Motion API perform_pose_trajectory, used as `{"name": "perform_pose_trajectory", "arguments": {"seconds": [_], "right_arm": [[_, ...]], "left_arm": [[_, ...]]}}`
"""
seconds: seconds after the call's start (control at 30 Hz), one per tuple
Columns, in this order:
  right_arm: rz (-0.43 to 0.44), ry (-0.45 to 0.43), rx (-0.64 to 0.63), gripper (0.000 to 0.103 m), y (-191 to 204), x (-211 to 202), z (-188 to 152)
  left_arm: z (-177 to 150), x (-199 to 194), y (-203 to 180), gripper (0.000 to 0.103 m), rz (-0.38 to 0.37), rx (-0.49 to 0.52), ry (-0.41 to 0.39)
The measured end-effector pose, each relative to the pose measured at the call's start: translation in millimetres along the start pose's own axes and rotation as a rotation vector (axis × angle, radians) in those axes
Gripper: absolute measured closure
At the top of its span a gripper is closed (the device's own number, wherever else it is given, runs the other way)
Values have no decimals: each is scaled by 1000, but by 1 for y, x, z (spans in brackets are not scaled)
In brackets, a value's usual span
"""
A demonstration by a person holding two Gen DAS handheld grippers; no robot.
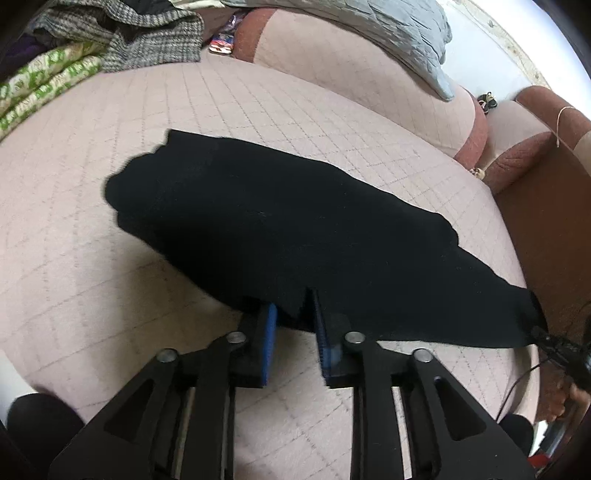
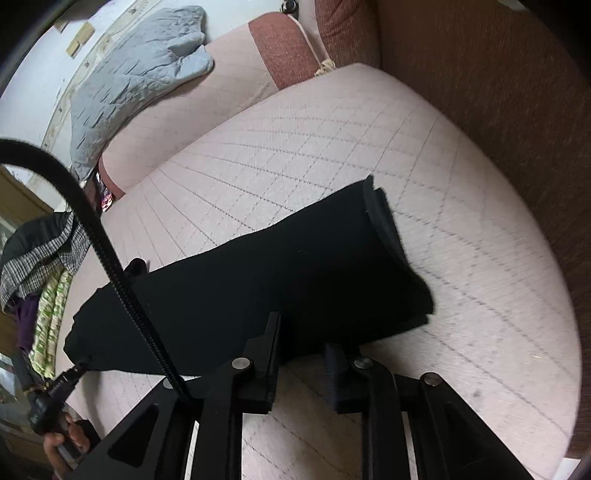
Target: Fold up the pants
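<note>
Both hand-held grippers (image 1: 293, 314) (image 2: 306, 339) meet black pants (image 1: 280, 221) beside quilt (image 1: 369, 33).

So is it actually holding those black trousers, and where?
Not gripped, as far as I can see. The left gripper and right gripper each straddle the near edge of the black pants, but both sets of jaws stand open.
</note>
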State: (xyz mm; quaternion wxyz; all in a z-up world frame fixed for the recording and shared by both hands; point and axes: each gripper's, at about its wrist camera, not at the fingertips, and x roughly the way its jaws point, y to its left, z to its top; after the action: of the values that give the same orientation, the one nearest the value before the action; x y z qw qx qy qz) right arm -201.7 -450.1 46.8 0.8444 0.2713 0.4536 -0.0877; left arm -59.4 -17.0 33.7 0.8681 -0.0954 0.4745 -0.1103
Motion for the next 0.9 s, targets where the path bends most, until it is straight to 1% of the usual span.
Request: {"name": "perform_pose_trajectory", "arguments": {"seconds": [0.03,0.2,0.27,0.33,0.4,0.5,0.57,0.63,0.67,0.73,0.9], "right_arm": [[-5,-9,-5,83,0,-5,-1],[-19,-56,-57,82,11,-23,-4],[-20,-69,-95,77,23,-26,-7],[-10,-84,-136,64,37,-28,-9],[14,-91,-171,63,52,-27,-11],[39,-74,-219,62,74,-18,-12],[47,-63,-250,62,86,-11,-14],[64,-46,-273,61,98,-2,-16],[72,-37,-278,61,103,2,-17],[93,-21,-289,61,114,12,-19],[126,2,-332,60,141,29,-20]], "left_arm": [[0,-3,2,72,14,2,-7],[2,-19,13,72,63,2,-46],[4,-24,16,72,81,7,-67],[7,-28,18,72,97,8,-81],[9,-31,21,72,99,4,-88],[12,-33,22,72,99,4,-97],[13,-32,24,68,102,6,-94],[15,-30,27,52,82,-7,-83],[16,-31,29,50,68,-17,-83],[17,-30,32,50,65,-24,-80],[20,-27,39,50,89,-18,-66]]}}
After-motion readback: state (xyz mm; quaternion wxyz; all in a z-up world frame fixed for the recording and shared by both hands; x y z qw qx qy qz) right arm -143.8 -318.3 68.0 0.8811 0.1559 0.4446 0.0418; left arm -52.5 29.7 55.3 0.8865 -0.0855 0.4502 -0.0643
